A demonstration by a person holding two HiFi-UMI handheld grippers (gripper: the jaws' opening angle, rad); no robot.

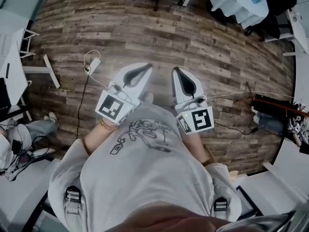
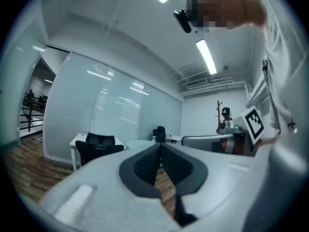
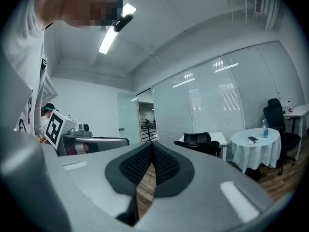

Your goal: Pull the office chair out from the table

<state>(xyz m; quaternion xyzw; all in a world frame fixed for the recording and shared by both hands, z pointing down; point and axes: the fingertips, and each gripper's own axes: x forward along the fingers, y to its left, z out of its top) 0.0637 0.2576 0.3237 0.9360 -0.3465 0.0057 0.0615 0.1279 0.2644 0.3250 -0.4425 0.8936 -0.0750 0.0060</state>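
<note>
Two grippers are in view, neither holding anything. The office chair (image 3: pixel 196 141) is black, with a headrest above a dark back. It stands tucked against a white desk (image 3: pixel 218 137) in front of a glass wall (image 3: pixel 231 95), well apart from both grippers across the wood floor (image 1: pixel 169 28).

The left gripper (image 1: pixel 146 67) and right gripper (image 1: pixel 175 70) are held level and side by side, close before the person's chest and pointing away from the body. The jaws of each are pressed together with nothing between them.

Each gripper carries a cube with black-and-white square markers (image 1: pixel 112 106), which show no legible text. The grey shirt (image 1: pixel 145 178) bears a dark line graphic, and its lettering is too small to read.
</note>
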